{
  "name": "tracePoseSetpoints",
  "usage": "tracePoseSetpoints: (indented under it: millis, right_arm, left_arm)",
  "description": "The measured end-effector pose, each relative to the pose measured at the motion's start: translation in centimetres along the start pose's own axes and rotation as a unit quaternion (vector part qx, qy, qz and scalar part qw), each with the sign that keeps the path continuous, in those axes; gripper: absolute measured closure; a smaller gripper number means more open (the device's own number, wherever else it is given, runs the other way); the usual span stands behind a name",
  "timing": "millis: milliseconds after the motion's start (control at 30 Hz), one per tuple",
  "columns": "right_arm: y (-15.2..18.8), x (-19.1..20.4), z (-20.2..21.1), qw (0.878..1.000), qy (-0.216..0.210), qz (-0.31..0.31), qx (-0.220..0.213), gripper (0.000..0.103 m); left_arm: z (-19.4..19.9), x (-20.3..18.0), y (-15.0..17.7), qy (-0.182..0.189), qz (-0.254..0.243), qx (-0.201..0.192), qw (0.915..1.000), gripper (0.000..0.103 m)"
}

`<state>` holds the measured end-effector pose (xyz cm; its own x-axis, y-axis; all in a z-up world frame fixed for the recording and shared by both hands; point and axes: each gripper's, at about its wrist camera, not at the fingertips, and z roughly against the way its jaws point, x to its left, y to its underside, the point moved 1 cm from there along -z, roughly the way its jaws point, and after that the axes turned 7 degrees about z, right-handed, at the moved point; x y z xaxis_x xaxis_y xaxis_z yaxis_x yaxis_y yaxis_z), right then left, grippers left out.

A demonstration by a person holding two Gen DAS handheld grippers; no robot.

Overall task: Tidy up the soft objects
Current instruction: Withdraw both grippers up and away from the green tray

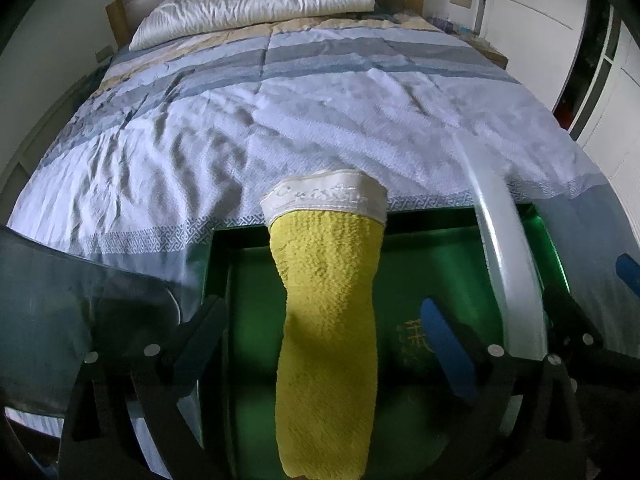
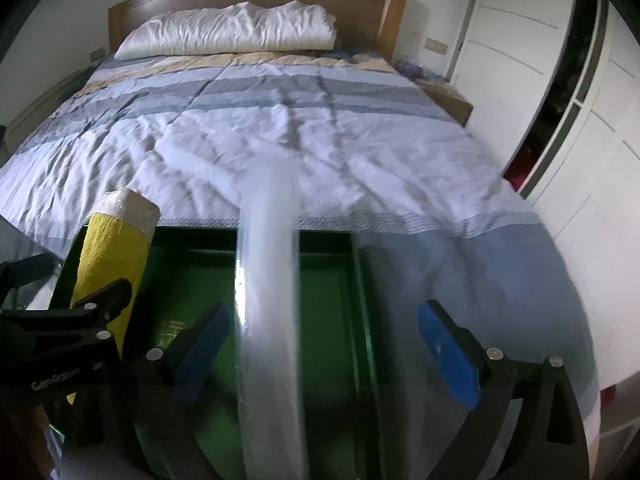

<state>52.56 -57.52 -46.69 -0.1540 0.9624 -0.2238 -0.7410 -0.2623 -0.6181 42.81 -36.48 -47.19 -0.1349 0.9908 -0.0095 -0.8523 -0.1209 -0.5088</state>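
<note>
A rolled yellow terry towel with a white embroidered band (image 1: 326, 320) rises up the middle of the left wrist view, directly between the spread black fingers of the left gripper (image 1: 316, 344); neither pad visibly touches it. Below lies a green plastic bin (image 1: 248, 304), at the lower centre, against the foot of the bed with its pale blue striped cover (image 1: 280, 112). In the right wrist view the right gripper (image 2: 324, 344) is spread wide around a translucent white curved handle (image 2: 268, 280), its blue pads (image 2: 448, 352) well apart, and the towel stands at the left edge.

Pale characters on the green bin (image 1: 412, 340) are too blurred to read.
</note>
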Motion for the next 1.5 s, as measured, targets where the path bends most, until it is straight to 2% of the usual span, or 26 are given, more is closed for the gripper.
tracePoseSetpoints:
  millis: [367,467,533,667,767,933,1067,1233,1333,1500]
  right_arm:
    - [1.8,-2.0,4.5,0.998,0.045,-0.035,-0.020,0.000]
    - [2.7,-2.8,6.2,0.997,0.052,-0.052,-0.027,0.000]
    - [3.4,-3.7,7.4,0.996,0.057,-0.063,-0.031,0.000]
    - [5.3,-5.3,9.9,0.992,0.065,-0.098,-0.035,0.000]
    - [6.5,-6.1,11.8,0.990,0.070,-0.117,-0.039,0.000]
    - [9.2,-5.5,15.6,0.987,0.065,-0.142,-0.040,0.000]
    - [11.2,-3.2,18.5,0.990,0.053,-0.131,-0.027,0.000]
    - [12.6,1.3,23.1,0.994,0.024,-0.108,-0.021,0.000]
    - [12.7,4.5,25.7,0.996,0.001,-0.088,-0.022,0.000]
    - [12.5,9.8,29.3,0.997,-0.041,-0.066,-0.028,0.000]
  left_arm:
    - [2.4,-1.5,1.4,0.069,0.010,0.015,0.9975,0.007]
    - [3.7,-2.0,2.3,0.085,0.008,0.026,0.9960,0.001]
    - [4.5,-2.2,2.9,0.092,0.004,0.031,0.9953,0.001]
    - [6.8,-2.0,4.7,0.112,0.010,0.030,0.9932,0.001]
    - [9.0,-1.8,6.6,0.142,0.014,0.031,0.9892,0.001]
    - [13.5,-0.4,9.2,0.178,0.009,0.019,0.9839,0.001]
    - [17.3,2.6,10.6,0.190,-0.004,0.004,0.9817,0.001]
    - [20.5,8.0,12.4,0.172,-0.004,-0.012,0.9850,0.001]
    - [22.3,12.0,13.5,0.142,-0.013,-0.029,0.9893,0.001]
    - [24.6,20.4,15.3,0.097,0.004,-0.039,0.9945,0.001]
